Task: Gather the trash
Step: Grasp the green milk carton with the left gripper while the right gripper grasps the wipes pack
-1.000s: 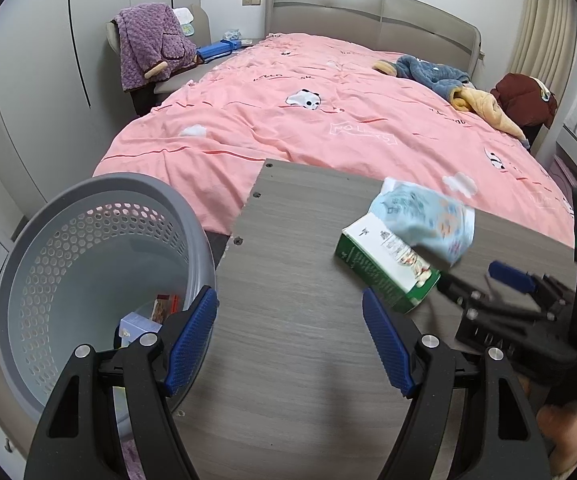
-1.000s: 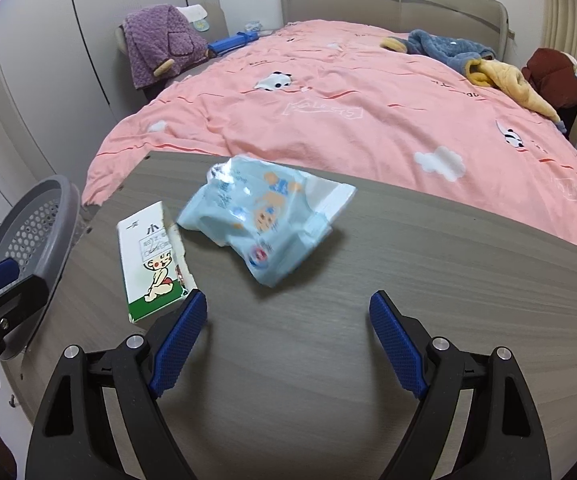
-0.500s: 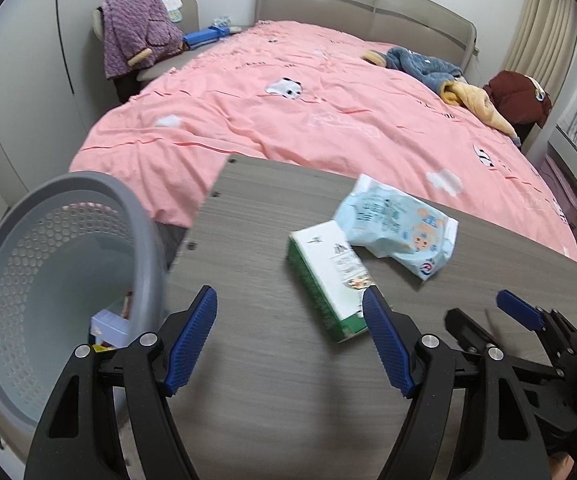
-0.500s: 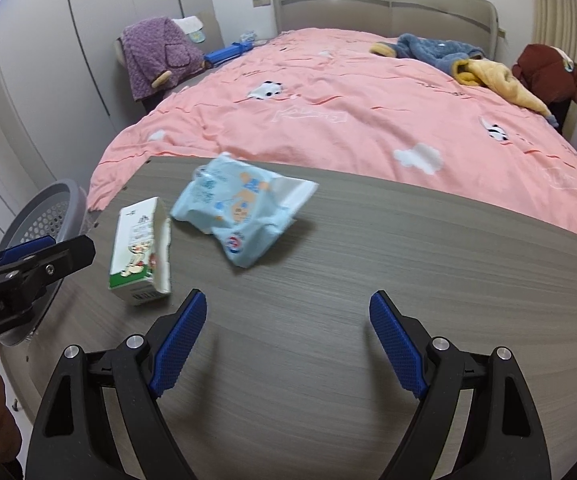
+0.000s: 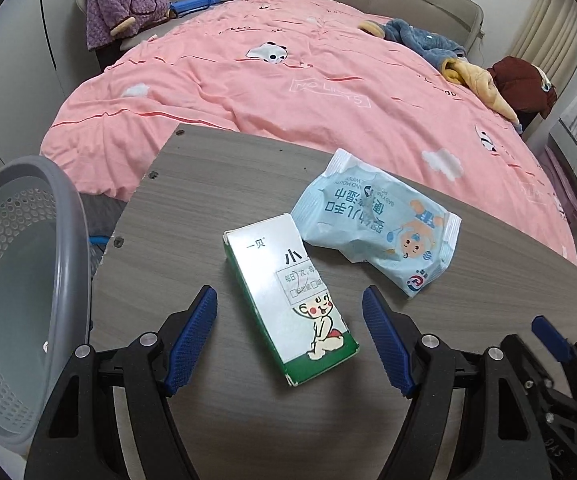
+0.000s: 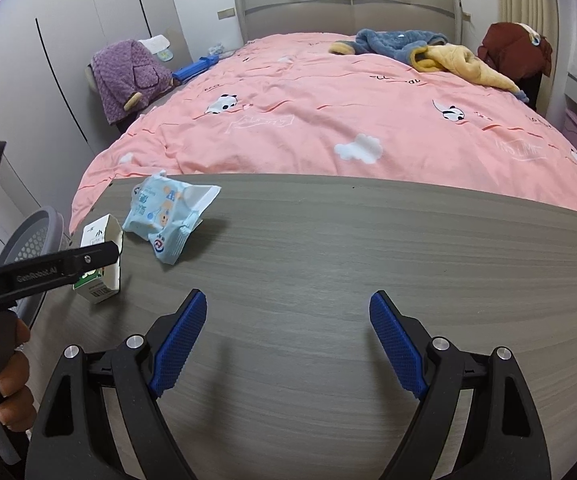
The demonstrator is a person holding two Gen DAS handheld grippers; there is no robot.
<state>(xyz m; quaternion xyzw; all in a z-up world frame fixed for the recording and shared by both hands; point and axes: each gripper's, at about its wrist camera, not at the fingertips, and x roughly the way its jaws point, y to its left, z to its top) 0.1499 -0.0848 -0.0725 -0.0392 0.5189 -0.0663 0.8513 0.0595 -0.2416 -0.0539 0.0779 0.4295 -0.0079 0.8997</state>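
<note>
A white and green carton (image 5: 288, 300) with a cartoon baby lies flat on the grey wooden table (image 5: 208, 200). My left gripper (image 5: 288, 344) is open, its jaws on either side of the carton's near end, not touching it. A light blue wipes packet (image 5: 376, 232) lies just beyond the carton. In the right wrist view the carton (image 6: 100, 252) and packet (image 6: 164, 216) sit at the table's far left, partly behind the left gripper's finger (image 6: 48, 270). My right gripper (image 6: 288, 344) is open and empty over bare table.
A grey perforated basket (image 5: 20, 300) stands off the table's left edge. A bed with a pink cover (image 5: 288, 80) lies beyond the table's far edge. Clothes (image 5: 428, 40) lie on it. A chair with a purple garment (image 5: 124, 4) stands at the back left.
My left gripper has swung right from above the basket and closed in on the carton. My right gripper has pulled right, away from the packet. Both stayed open.
</note>
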